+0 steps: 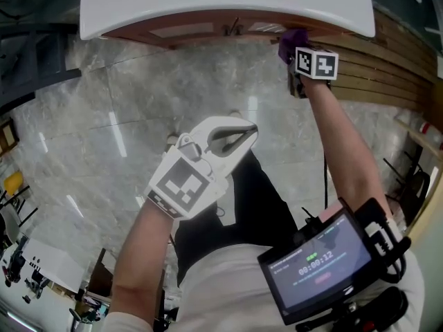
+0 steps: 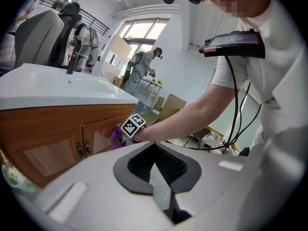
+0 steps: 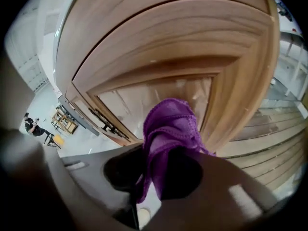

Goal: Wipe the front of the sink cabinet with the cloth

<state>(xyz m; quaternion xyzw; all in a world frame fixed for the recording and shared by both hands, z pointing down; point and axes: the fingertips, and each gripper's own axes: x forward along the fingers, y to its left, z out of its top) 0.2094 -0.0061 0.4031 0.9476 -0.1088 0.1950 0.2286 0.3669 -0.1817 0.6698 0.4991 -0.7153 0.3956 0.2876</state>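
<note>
A purple cloth [image 3: 171, 124] is clamped in the jaws of the right tool [image 3: 161, 177]. Its bunched end lies against the wooden door panel of the sink cabinet [image 3: 202, 47], just below the white sink [image 1: 208, 2]. The left tool [image 1: 239, 135], jaws together and empty, is held well back from the cabinet, above the marble floor [image 1: 104, 116].
</note>
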